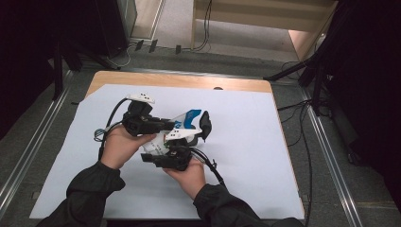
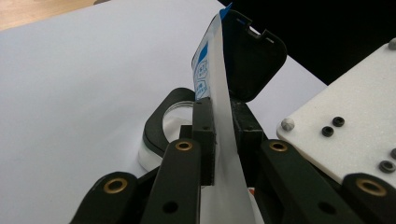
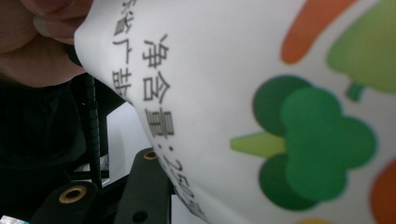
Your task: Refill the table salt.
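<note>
A white pouch (image 1: 185, 118) with a blue top is held up over the table between both grippers. My left gripper (image 1: 166, 126) is shut on its thin edge; in the left gripper view the two pads (image 2: 204, 135) pinch the flat white film of the pouch (image 2: 219, 93). My right gripper (image 1: 176, 144) holds the lower part of the pouch. In the right gripper view the pouch's printed face (image 3: 243, 102), with green vegetables and black lettering, hangs close over the jaws and hides the pads. Just beyond the pouch, a black-rimmed clear container (image 2: 159, 126) sits on the table with its hinged lid (image 2: 254, 56) open.
A white sheet (image 1: 255, 161) covers most of the wooden table (image 1: 179, 80). Cables trail from both grippers toward the person's sleeves. Black stands (image 1: 312, 71) and floor cables lie beyond the table's right edge. A thumb (image 3: 42, 42) shows at the top left of the right gripper view.
</note>
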`<action>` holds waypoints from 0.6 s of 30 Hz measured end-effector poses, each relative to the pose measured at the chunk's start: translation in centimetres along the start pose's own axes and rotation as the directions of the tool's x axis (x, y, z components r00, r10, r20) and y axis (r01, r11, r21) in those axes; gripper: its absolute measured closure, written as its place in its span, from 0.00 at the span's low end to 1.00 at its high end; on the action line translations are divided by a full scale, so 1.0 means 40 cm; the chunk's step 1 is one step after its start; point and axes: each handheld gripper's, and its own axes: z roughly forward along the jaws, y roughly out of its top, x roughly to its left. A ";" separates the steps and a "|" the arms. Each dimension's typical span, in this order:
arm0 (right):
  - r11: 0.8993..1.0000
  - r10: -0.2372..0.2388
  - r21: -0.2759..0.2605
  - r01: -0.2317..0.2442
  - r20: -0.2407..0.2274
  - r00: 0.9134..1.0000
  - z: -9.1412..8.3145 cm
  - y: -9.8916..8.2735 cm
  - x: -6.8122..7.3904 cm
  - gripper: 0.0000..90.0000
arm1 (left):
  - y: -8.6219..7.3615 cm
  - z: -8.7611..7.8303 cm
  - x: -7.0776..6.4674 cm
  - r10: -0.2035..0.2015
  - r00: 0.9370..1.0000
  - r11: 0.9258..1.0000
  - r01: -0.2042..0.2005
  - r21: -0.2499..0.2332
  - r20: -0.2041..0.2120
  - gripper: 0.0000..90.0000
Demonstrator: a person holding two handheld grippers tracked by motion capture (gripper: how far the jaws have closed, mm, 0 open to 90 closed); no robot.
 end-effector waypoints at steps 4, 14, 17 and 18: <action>1.000 0.007 0.001 -0.007 -0.003 1.000 0.002 -0.002 0.000 0.76 | -0.001 -0.001 0.001 0.002 1.000 1.000 -0.002 0.006 -0.007 0.94; 1.000 0.011 0.003 -0.011 -0.005 1.000 0.002 -0.005 -0.002 0.76 | 0.000 -0.003 0.001 0.004 1.000 1.000 -0.004 0.004 -0.017 0.95; 1.000 0.014 -0.002 -0.014 -0.005 1.000 0.000 -0.002 -0.001 0.75 | 0.001 -0.002 0.002 0.001 1.000 1.000 -0.001 -0.004 -0.011 0.95; 1.000 0.015 -0.003 -0.015 -0.005 1.000 0.000 -0.001 -0.002 0.74 | 0.001 0.000 0.001 -0.003 1.000 1.000 0.003 -0.005 -0.014 0.95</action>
